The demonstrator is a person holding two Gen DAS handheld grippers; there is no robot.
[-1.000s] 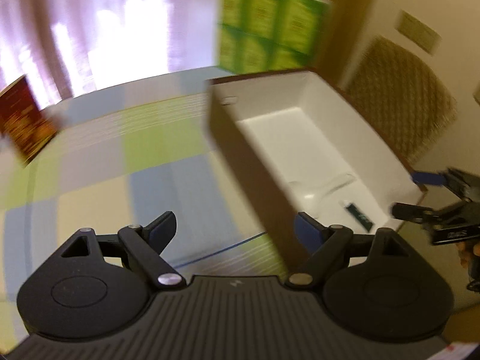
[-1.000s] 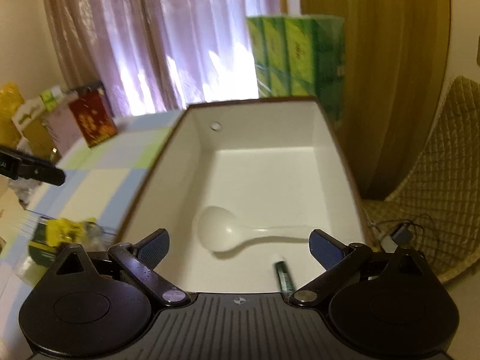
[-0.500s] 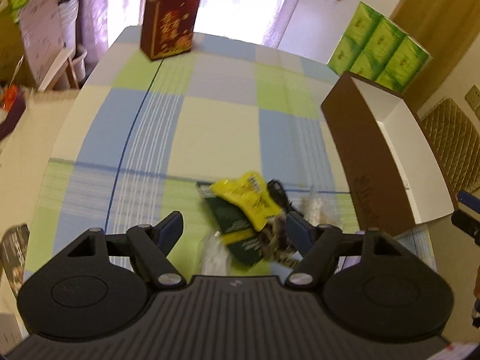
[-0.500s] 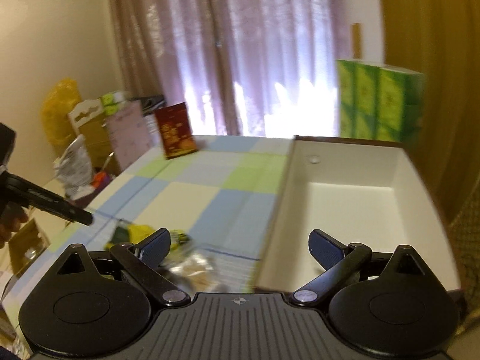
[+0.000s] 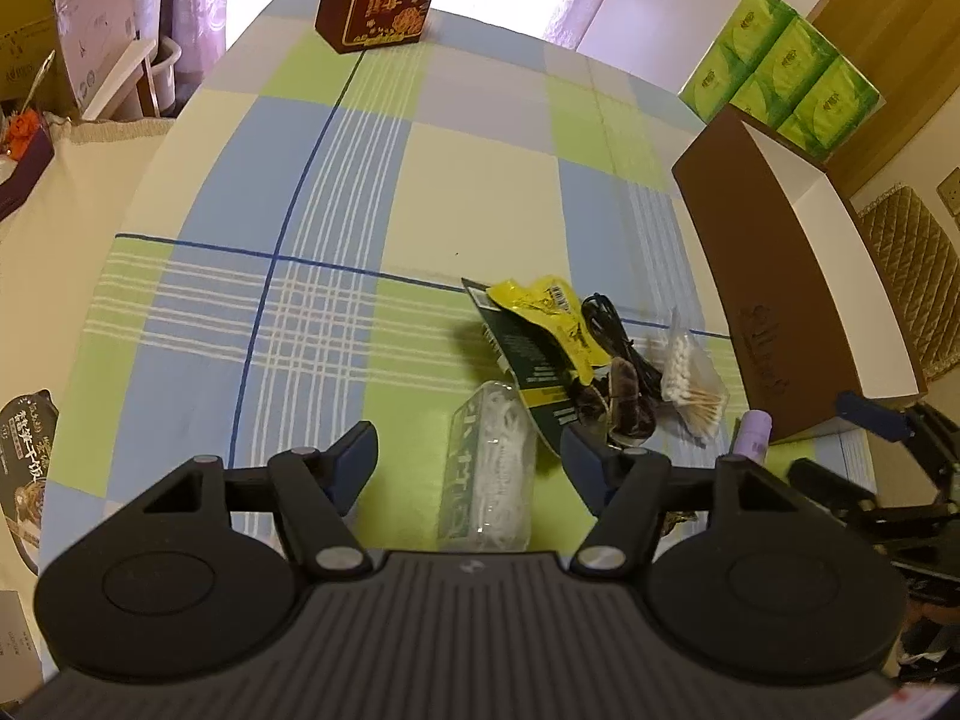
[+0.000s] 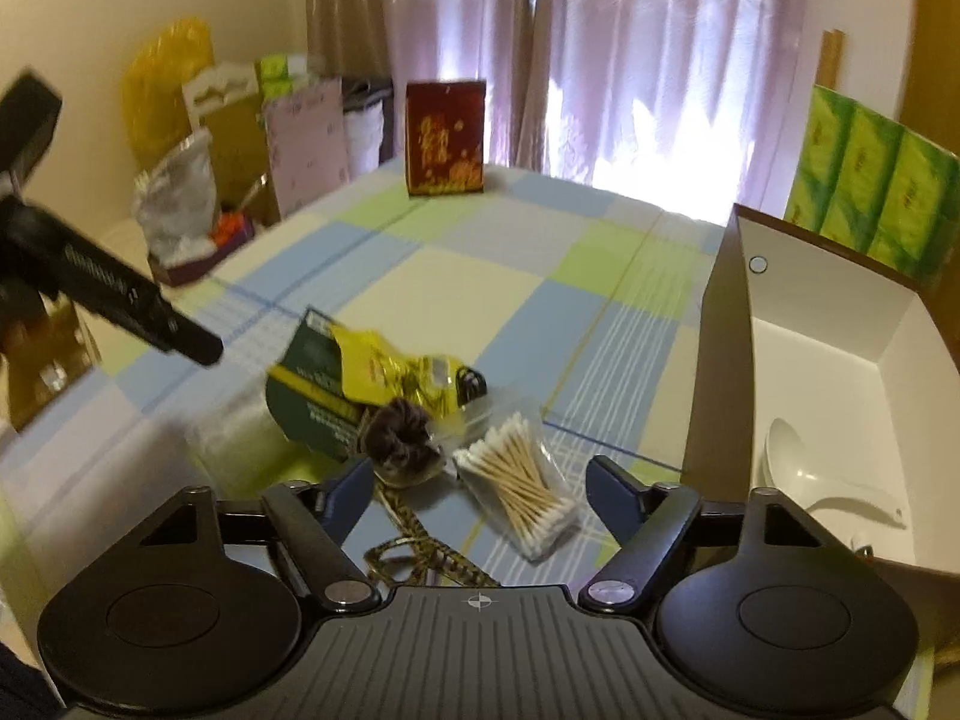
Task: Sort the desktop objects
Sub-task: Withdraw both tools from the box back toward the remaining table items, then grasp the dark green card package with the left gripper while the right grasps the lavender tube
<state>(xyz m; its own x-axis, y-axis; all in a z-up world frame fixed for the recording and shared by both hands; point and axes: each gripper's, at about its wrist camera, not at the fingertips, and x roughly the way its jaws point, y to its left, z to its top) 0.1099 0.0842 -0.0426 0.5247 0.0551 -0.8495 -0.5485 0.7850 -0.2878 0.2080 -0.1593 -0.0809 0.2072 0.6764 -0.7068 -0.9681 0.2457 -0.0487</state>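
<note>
both claws gape, holding nothing: left gripper (image 5: 468,459) above a clear pack of white floss picks (image 5: 489,468), right gripper (image 6: 474,483) over the bag of cotton swabs (image 6: 519,489). beside the pile, the brown box (image 6: 720,360) at the table's right edge holds a white spoon (image 6: 804,480). bare checked tablecloth (image 5: 360,192) stretches beyond.

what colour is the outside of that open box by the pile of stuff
Brown outside, white inside. The box shows its brown wall best in the left wrist view.
</note>
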